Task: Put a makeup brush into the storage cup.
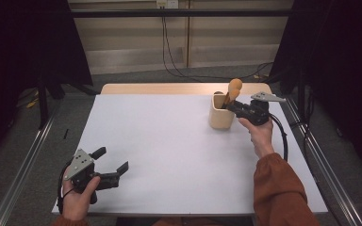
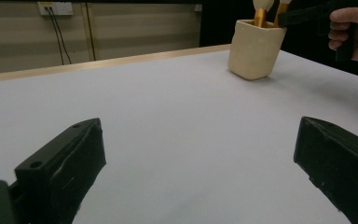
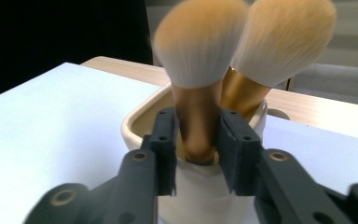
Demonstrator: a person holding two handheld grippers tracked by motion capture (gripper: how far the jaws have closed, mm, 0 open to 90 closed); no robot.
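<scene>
Makeup brushes, two of them with gold ferrules and pale, tan-tipped bristles, stand bristles-up in a cream holder toward the far right of the white table. In the right gripper view the nearer brush sits squarely between the right gripper's two black jaws, which press against its gold ferrule from both sides just above the holder's rim; the second brush leans away to the right behind it, free of the jaws. From the high view the same gripper reaches in from the right side of the holder, carried by the person's right hand, with an orange-brown sleeve running down to the bottom edge and a black cable looping off the gripper's back. The left gripper is well apart from all this, held in the left hand at the near left corner of the table, its jaws spread wide with bare tabletop between them, touching no object. Its own view looks across the table to the holder at upper right, where the other hand shows beside it. A wooden strip runs along the table's far edge.
</scene>
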